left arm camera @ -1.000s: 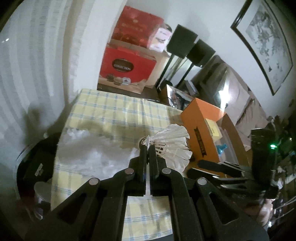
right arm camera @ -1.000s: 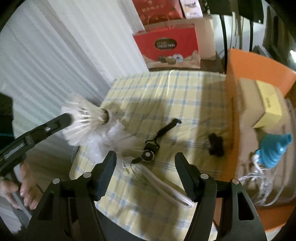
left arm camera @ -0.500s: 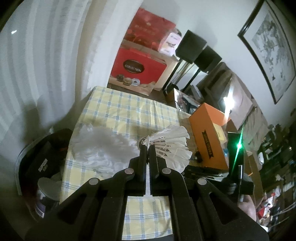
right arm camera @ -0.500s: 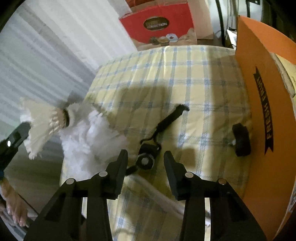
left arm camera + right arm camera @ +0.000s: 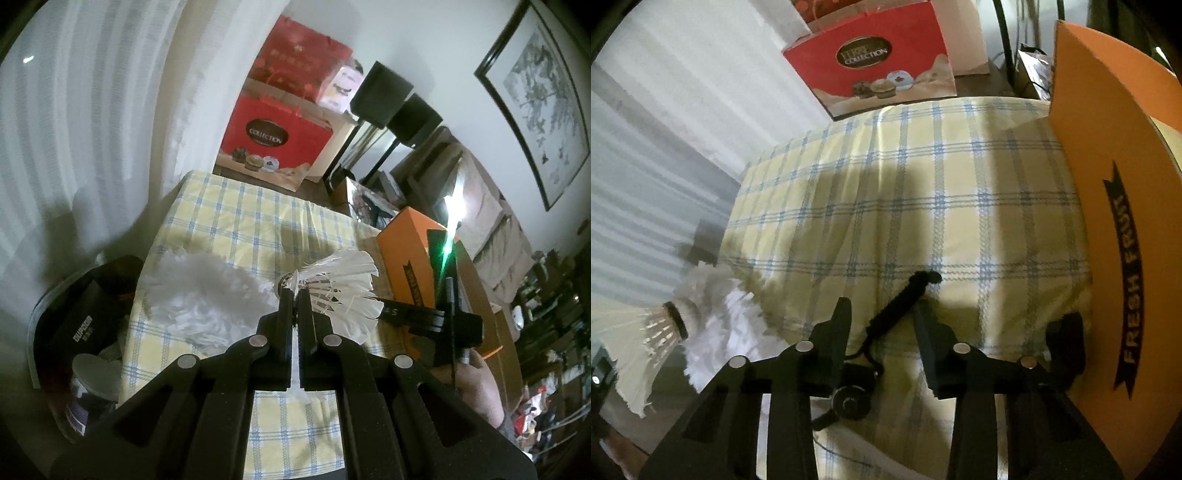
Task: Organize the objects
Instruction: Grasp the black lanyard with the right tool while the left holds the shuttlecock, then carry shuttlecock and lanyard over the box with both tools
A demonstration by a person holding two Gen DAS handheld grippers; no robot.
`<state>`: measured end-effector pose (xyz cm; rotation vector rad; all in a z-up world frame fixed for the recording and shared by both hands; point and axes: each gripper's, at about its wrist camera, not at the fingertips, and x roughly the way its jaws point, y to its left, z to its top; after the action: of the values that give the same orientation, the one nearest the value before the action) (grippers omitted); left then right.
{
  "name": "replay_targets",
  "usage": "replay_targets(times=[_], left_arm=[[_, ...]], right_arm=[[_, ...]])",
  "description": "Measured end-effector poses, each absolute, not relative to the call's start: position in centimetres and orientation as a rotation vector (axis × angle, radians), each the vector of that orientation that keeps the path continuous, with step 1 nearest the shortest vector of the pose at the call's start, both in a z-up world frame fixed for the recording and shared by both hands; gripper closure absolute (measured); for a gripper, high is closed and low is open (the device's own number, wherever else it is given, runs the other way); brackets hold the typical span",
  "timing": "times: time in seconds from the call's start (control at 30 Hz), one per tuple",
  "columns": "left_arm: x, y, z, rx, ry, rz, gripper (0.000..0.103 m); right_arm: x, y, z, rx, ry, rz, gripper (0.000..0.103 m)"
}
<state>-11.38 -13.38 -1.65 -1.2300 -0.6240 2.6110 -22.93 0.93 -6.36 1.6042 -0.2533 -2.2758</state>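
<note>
My left gripper (image 5: 294,295) is shut on a white feather shuttlecock (image 5: 340,286), pinching it near the cork and holding it above the checked tablecloth (image 5: 229,221). The same shuttlecock (image 5: 646,343) shows at the left edge of the right wrist view. My right gripper (image 5: 882,306) is open and low over the cloth, its fingers on either side of a black strap with a round fitting (image 5: 897,306). A small black block (image 5: 1067,339) lies against the orange box (image 5: 1115,229).
A fluffy white feather heap (image 5: 199,291) lies on the cloth's left side. A red gift box (image 5: 273,144) stands beyond the table's far edge. A dark bin with jars (image 5: 81,339) sits left of the table. Speakers (image 5: 391,99) stand behind.
My right gripper has dropped down and forward over the black strap, which now sits between its fingers. My left gripper has lifted the shuttlecock higher and pulled back from the table.
</note>
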Motion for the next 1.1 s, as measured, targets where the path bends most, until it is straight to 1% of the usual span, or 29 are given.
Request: replay_targets(times=[0.07,0.13,0.2,0.3,0.47,0.8,1.1], left_arm=[[-11.5,-13.5,-1.6,-1.232,-0.627,2.611,0.101],[-11.5,-13.6,-1.7,-1.234,-0.632,2.610,0.101],[-11.5,-13.6,-1.6,-1.235,-0.634,2.609,0.101],[-11.5,-13.5,-1.6,-1.236,-0.635,2.608,0.101],[-11.4,-13.4,-1.4,-1.231,-0.636,2.604,0.101],[-11.7,-11.2,-0.4,-1.220,-0.616,2.576,0.101],[-12.2,-7.4,1.8,-1.173,-0.566,2.537,0.101]], right_arm=[[-23.0,0.5,-6.4,1.595,-0.212,-2.300,0.075],[-23.2,0.2,-6.6,1.591,-0.176,-2.321,0.083],[-23.3,-0.1,-6.6,1.584,-0.134,-2.335,0.089],[-23.4,-0.1,-6.8,1.580,-0.128,-2.328,0.093],[-22.6,0.9,-5.3,1.507,-0.151,-2.322,0.094],[-19.3,3.3,1.9,1.299,-0.155,-2.350,0.094],[-17.3,6.9,7.8,1.174,-0.171,-2.391,0.094]])
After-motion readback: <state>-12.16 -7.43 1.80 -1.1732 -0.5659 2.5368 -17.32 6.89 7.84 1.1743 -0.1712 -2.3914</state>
